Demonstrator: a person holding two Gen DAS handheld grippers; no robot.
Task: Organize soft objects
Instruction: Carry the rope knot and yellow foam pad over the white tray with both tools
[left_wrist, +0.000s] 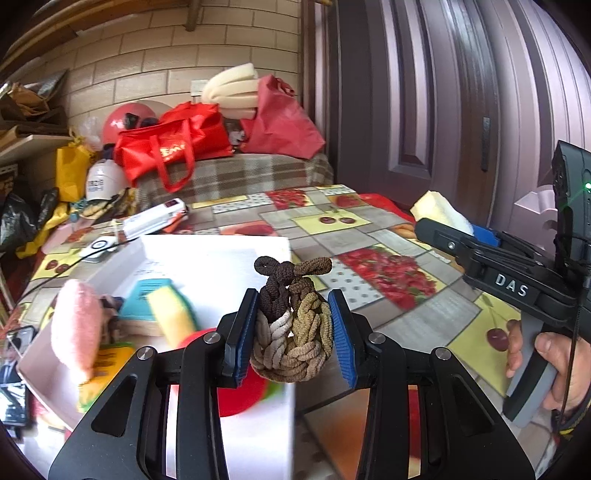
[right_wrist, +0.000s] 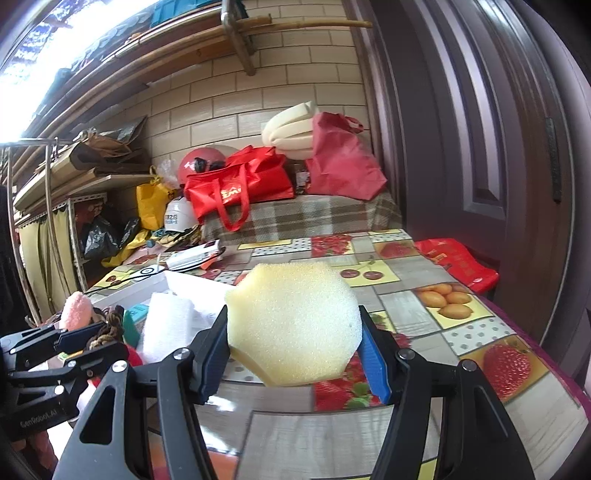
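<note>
Left gripper (left_wrist: 293, 332) clamped on a bundle of brown and beige hair ties (left_wrist: 291, 325), held above the near edge of the white box (left_wrist: 218, 258) on the fruit-print tablecloth (left_wrist: 388, 236). Right gripper (right_wrist: 295, 350) grasps a pale yellow sponge (right_wrist: 293, 325) above the tablecloth, right of the box. Box contains a pink plush item (left_wrist: 75, 325) and another sponge (left_wrist: 171, 314).

Two red bags (right_wrist: 236, 188), one yellow bag (right_wrist: 152, 201), one white helmet (right_wrist: 179, 218)

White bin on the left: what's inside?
In the white bin: a pink plush piece, a yellow sponge, a teal item, something red. The gripper frame covers the bin's near part.
</note>
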